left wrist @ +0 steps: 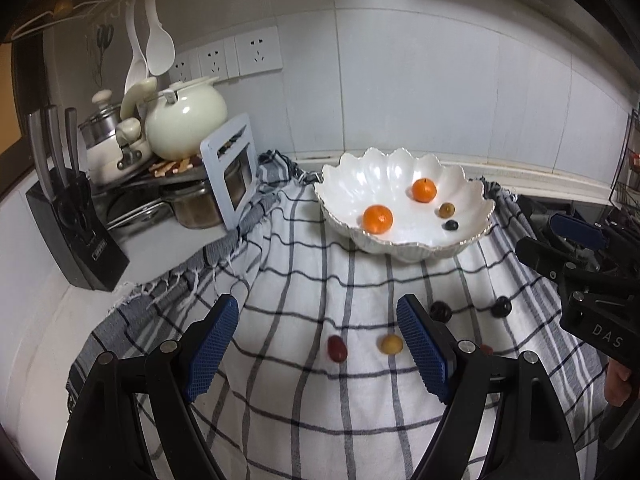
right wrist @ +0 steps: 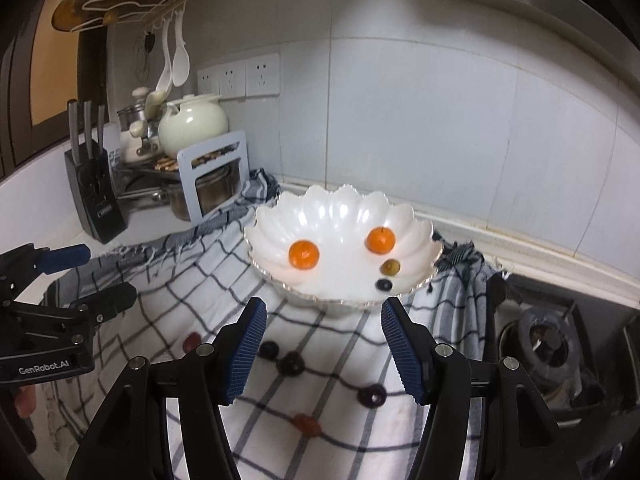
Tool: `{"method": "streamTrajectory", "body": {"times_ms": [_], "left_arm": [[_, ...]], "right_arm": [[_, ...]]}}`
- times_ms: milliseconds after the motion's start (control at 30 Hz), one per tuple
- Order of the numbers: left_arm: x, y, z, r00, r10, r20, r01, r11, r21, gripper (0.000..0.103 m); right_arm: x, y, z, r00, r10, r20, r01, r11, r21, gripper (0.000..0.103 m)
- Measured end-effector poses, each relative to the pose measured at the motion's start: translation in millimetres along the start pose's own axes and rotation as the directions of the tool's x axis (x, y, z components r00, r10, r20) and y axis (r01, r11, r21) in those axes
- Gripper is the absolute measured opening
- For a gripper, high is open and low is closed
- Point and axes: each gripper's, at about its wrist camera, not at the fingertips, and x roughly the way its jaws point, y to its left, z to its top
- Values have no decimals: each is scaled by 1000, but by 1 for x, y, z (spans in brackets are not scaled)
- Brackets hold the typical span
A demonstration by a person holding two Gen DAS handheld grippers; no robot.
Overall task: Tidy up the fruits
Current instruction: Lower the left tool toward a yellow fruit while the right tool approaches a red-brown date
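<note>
A white scalloped bowl (left wrist: 468, 196) (right wrist: 416, 220) stands at the back of a checked cloth (left wrist: 300, 264) (right wrist: 332, 332). It holds two oranges (left wrist: 377, 219) (right wrist: 304, 254), a green grape (left wrist: 446, 210) and a dark grape (left wrist: 451, 225). Small fruits lie loose on the cloth: a red one (left wrist: 337, 348), a yellow one (left wrist: 391, 345), dark ones (left wrist: 440, 310) (left wrist: 501, 306) (right wrist: 291, 363) (right wrist: 372, 395) and a red one (right wrist: 306, 425). My left gripper (left wrist: 318, 354) is open and empty above the cloth. My right gripper (right wrist: 324, 350) is open and empty in front of the bowl.
A knife block (left wrist: 76, 224), pots and a cream kettle (left wrist: 186, 118) on a rack crowd the left counter. A gas stove burner (right wrist: 544, 340) lies right of the cloth. The tiled wall rises close behind the bowl.
</note>
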Motion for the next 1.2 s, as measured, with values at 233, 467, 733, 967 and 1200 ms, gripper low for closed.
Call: {"method": "streamTrajectory", "body": {"times_ms": [233,467,733,967,1200], "left_arm": [[3,-5,-14,1000,-15,-16,16,1000,26,82],[11,-13,-30,998,-56,-41,58,996,67,81],[21,-21,-42,994,-92,-55,96,993,71,78],[34,-27,-47,992,-116,-43,119,990,71,72],[54,-36,-48,989,-137,-61,142,986,84,63]], "right_arm": [[2,2,-16,999,-1,-39,0,1000,-3,61],[4,6,-37,997,-2,-81,2,1000,-2,61],[15,6,-59,988,29,-152,-24,999,35,61],[25,5,-71,982,38,-183,-28,998,57,61],[38,6,-80,977,48,-210,-34,997,68,59]]}}
